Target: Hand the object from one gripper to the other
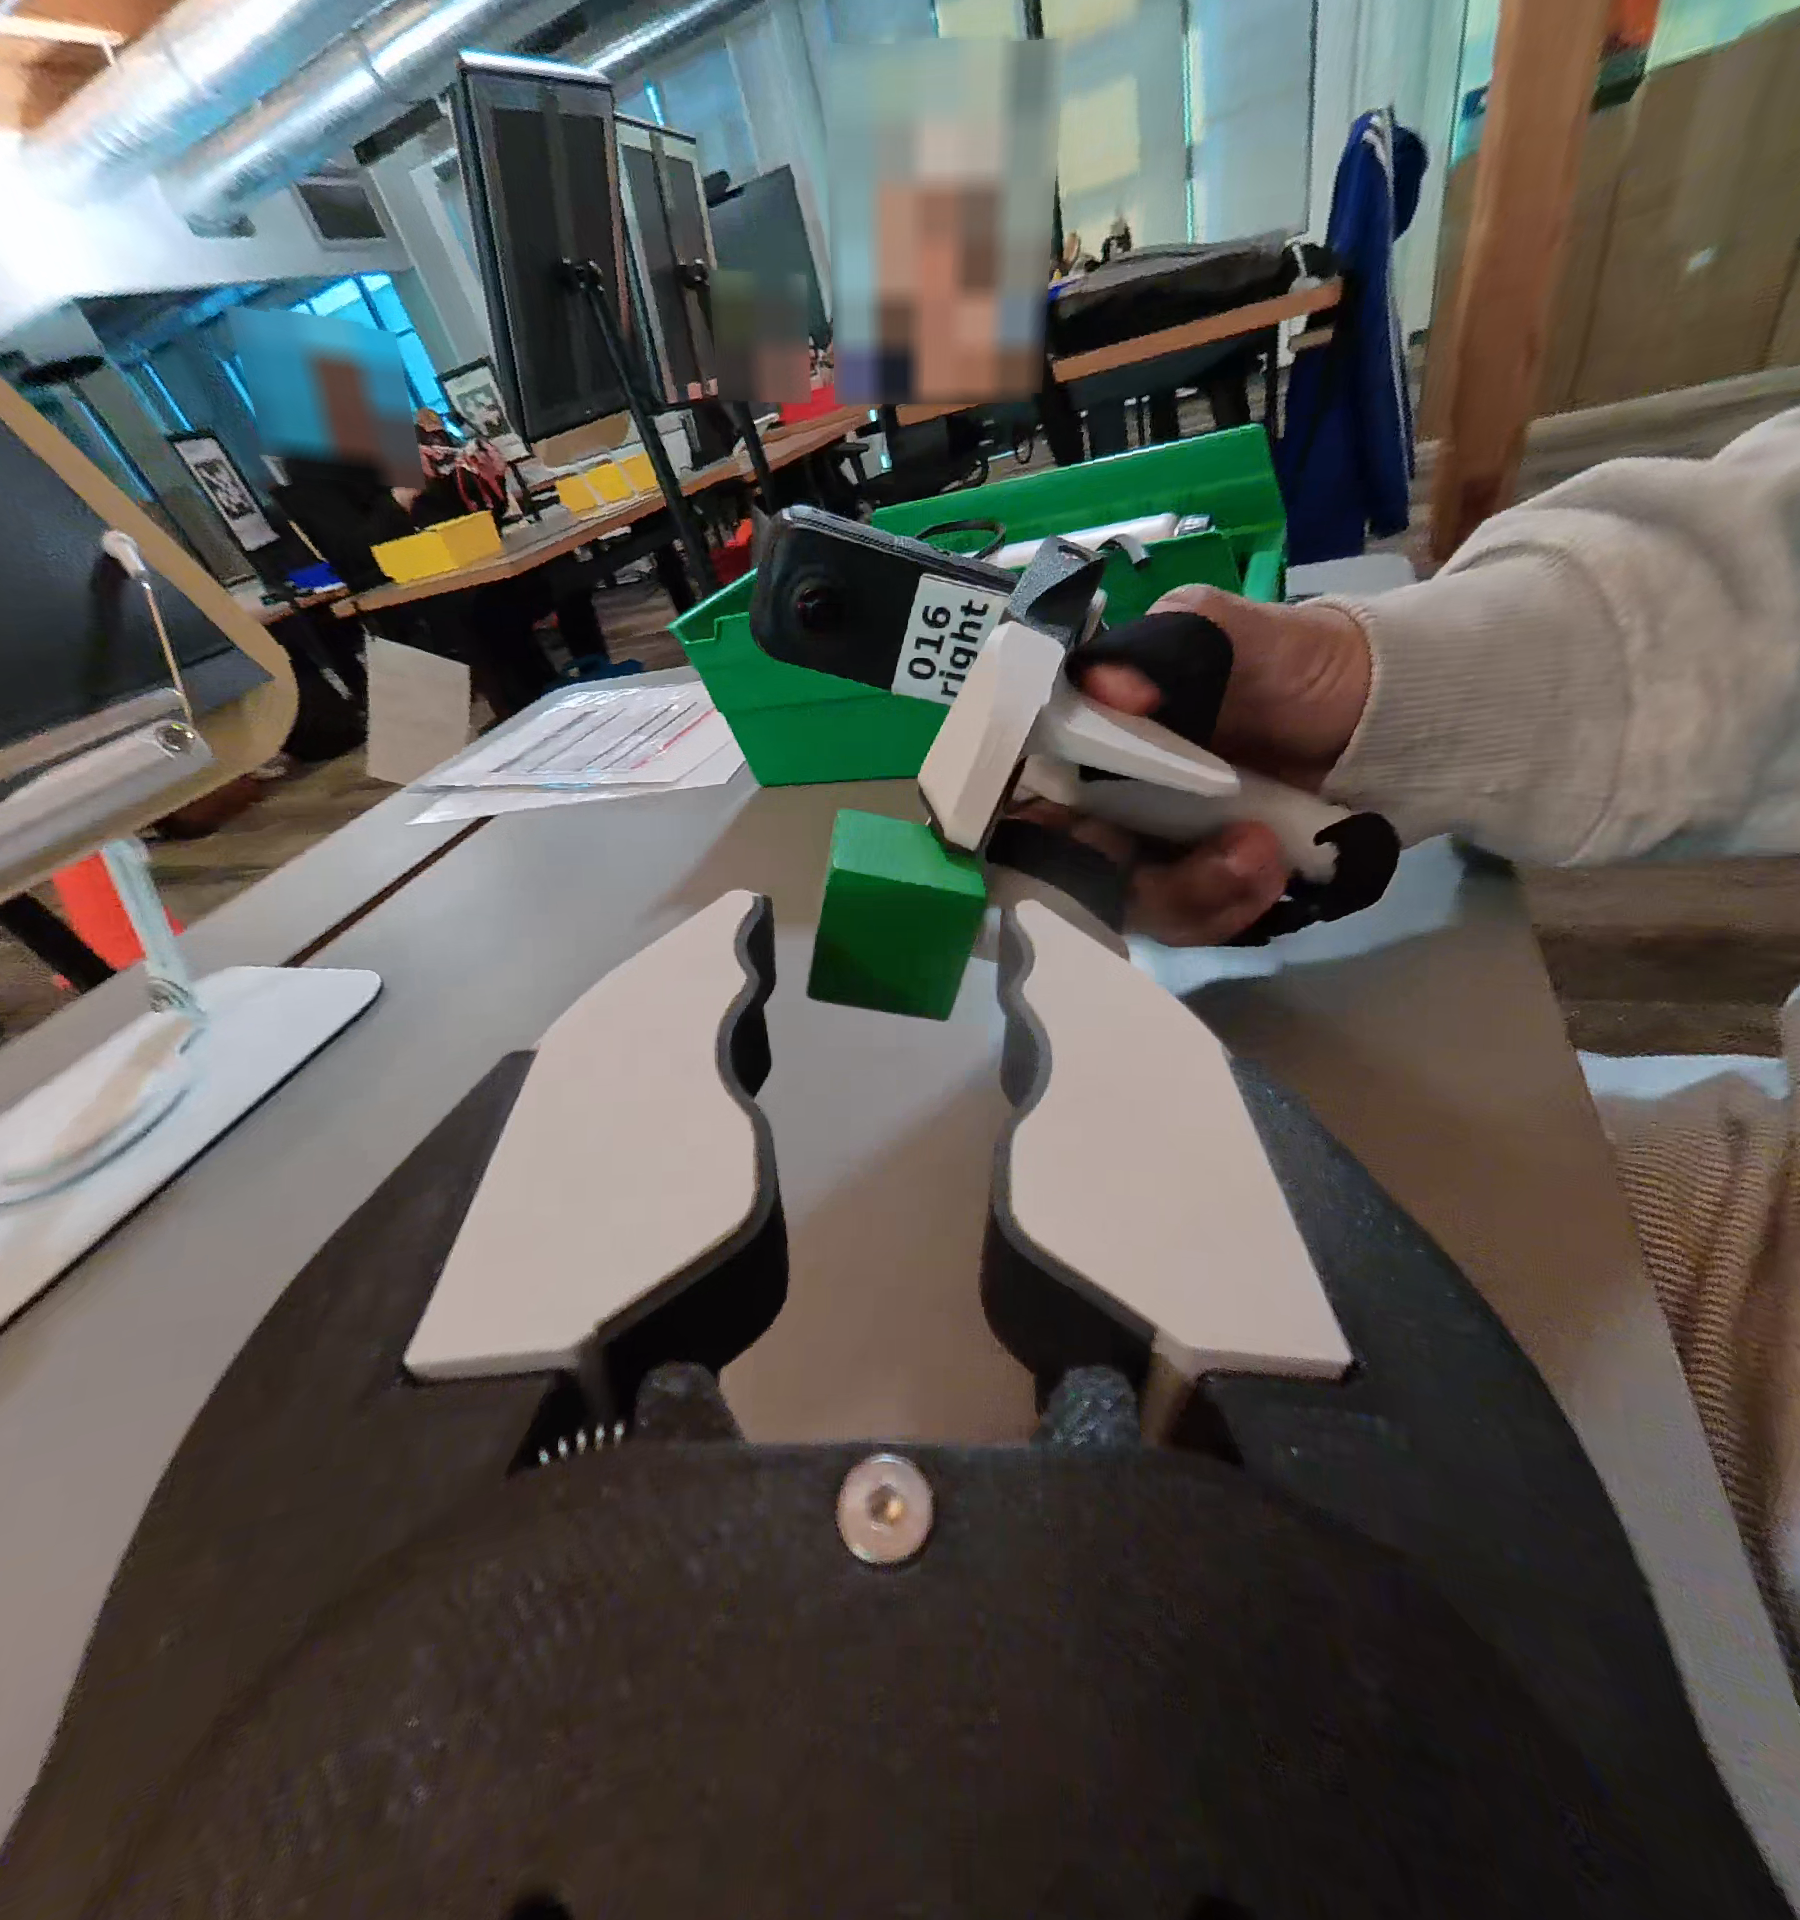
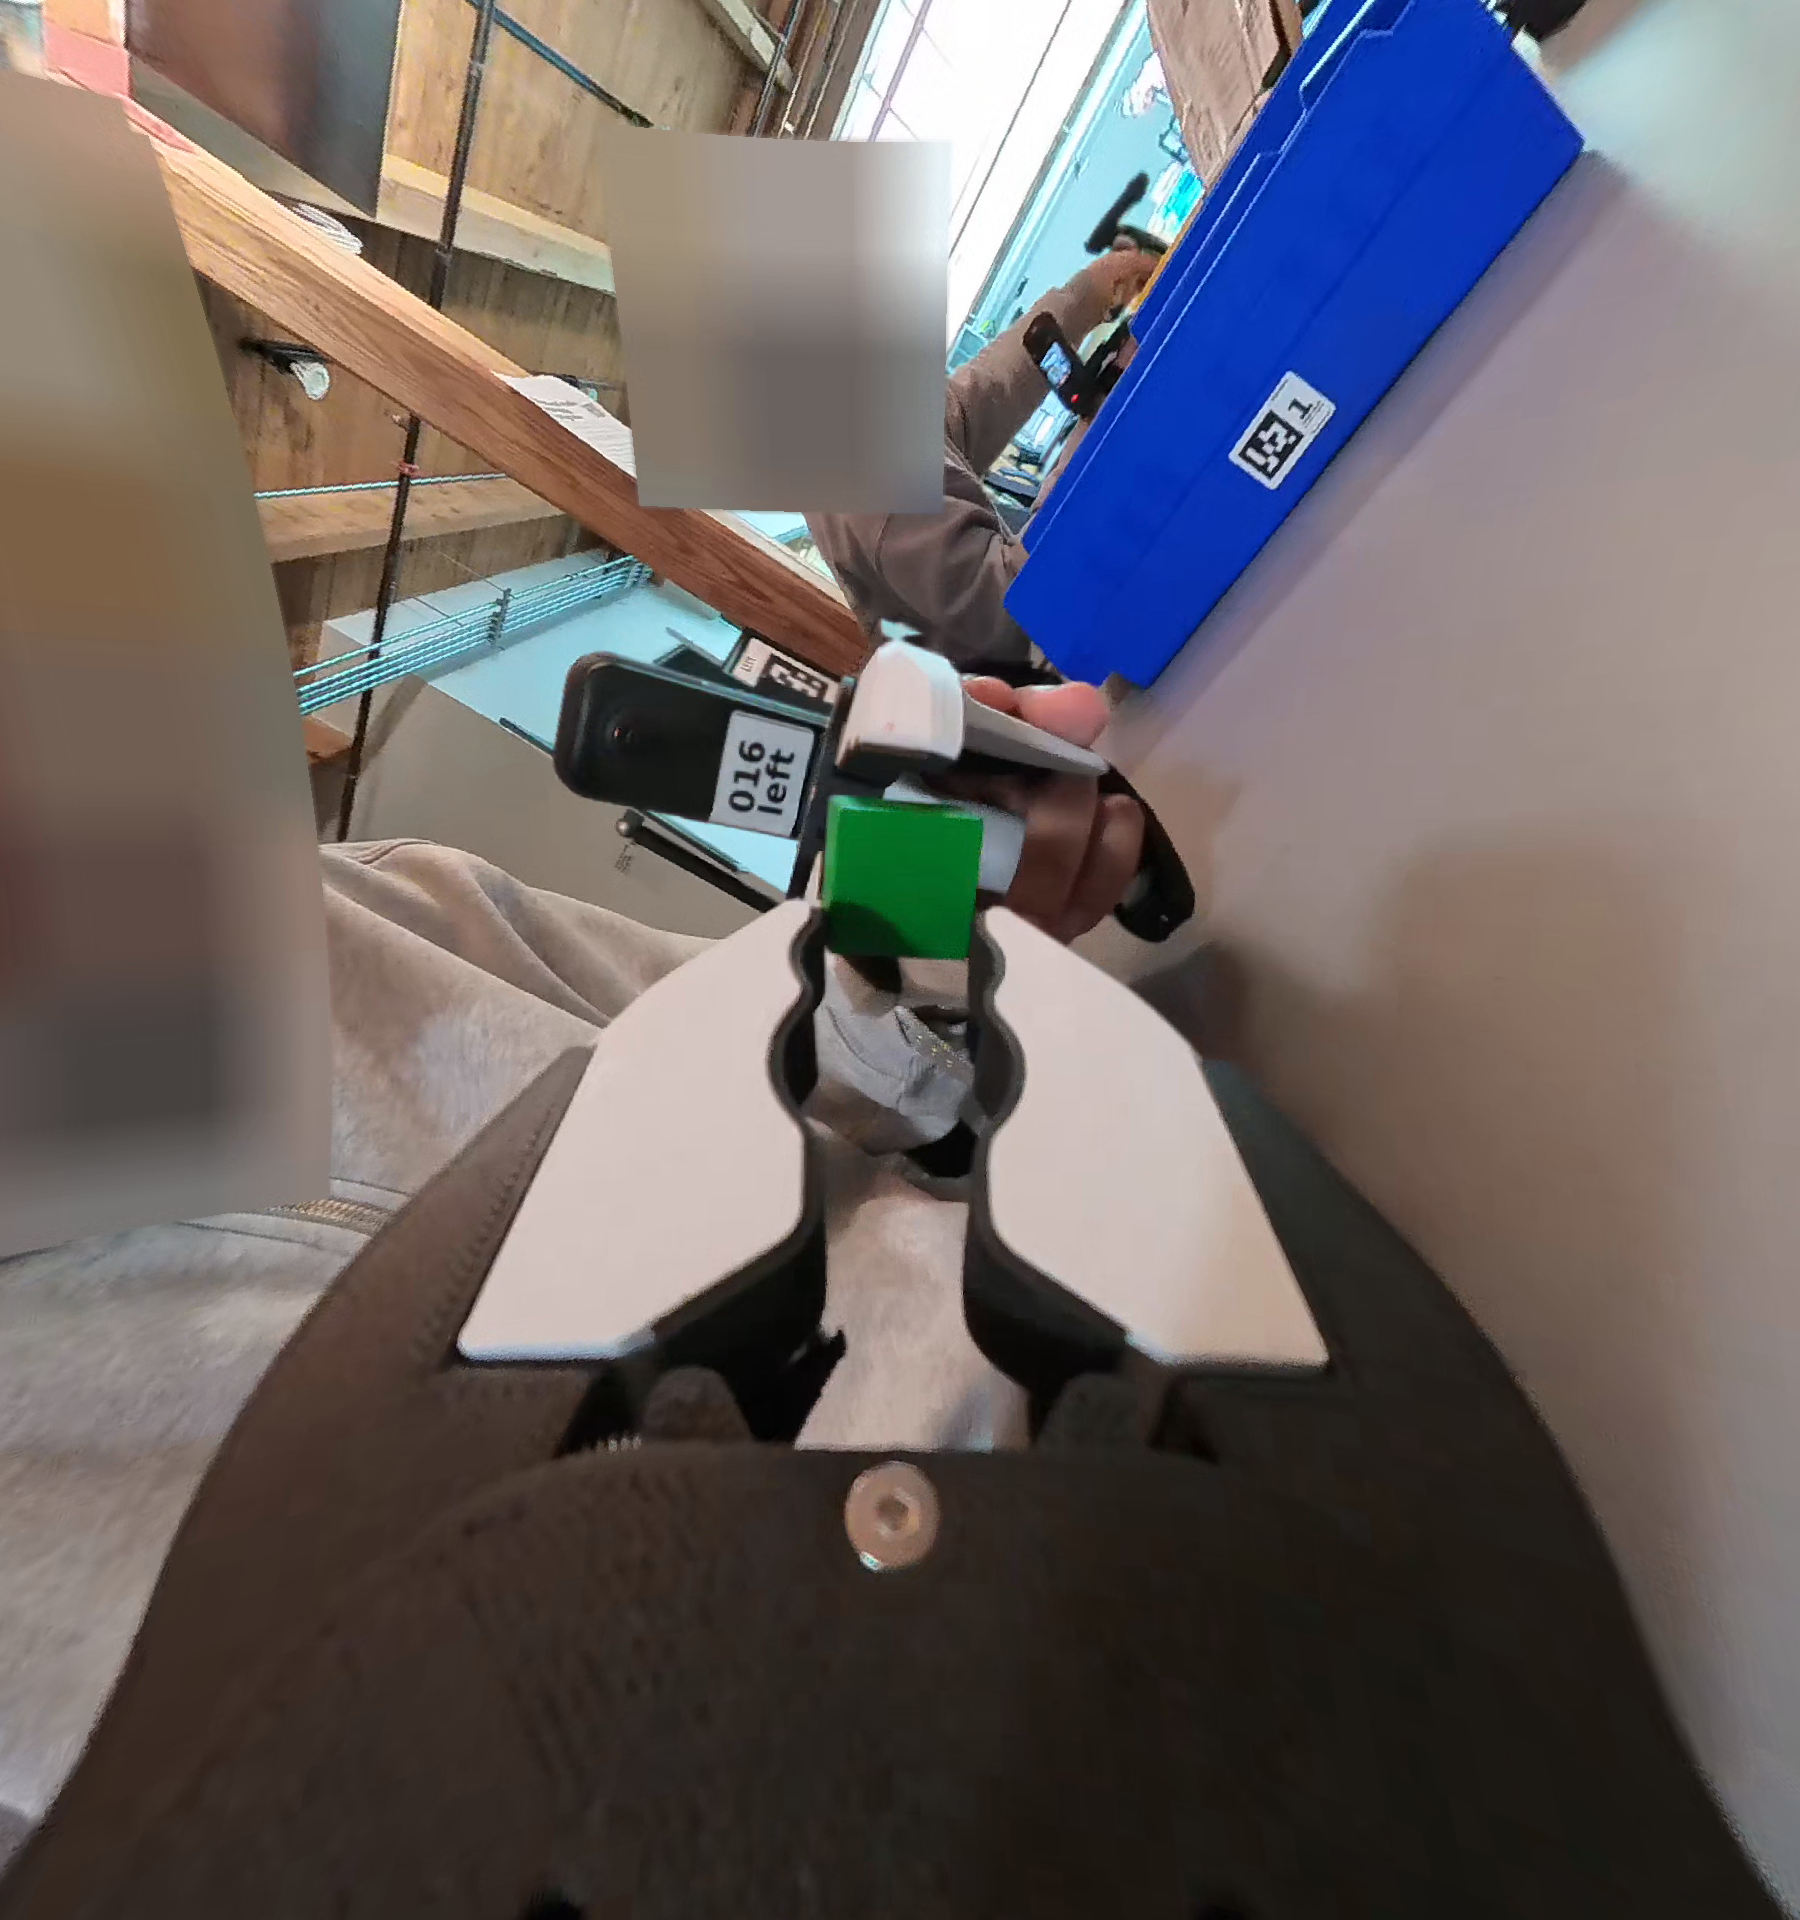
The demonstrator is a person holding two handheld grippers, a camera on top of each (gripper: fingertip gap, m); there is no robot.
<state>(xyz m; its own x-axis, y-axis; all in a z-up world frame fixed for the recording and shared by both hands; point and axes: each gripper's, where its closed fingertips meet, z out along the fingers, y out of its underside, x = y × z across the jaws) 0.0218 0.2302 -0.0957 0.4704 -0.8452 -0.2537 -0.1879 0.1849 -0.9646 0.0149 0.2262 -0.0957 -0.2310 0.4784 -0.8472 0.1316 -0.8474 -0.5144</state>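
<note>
A green cube (image 1: pixel 896 920) hangs above the grey table (image 1: pixel 522 914), held at its top corner by my right gripper (image 1: pixel 953 836), which comes in from the right. In the right wrist view, my right gripper (image 2: pixel 896 920) is shut on the green cube (image 2: pixel 901 878) at its fingertips. My left gripper (image 1: pixel 888 909) is open, with the cube at the level of its fingertips, between them. Its right finger is close to the cube and a gap shows on the left side. My left gripper also shows in the right wrist view (image 2: pixel 927 779), just behind the cube.
A green bin (image 1: pixel 834 727) stands on the table behind the cube, with papers (image 1: pixel 584 738) to its left. A monitor stand base (image 1: pixel 148 1060) sits at the left. A blue bin (image 2: pixel 1291 364) lies on the table in the right wrist view. Only a small space, under 4 cm, lies between the two pairs of fingers.
</note>
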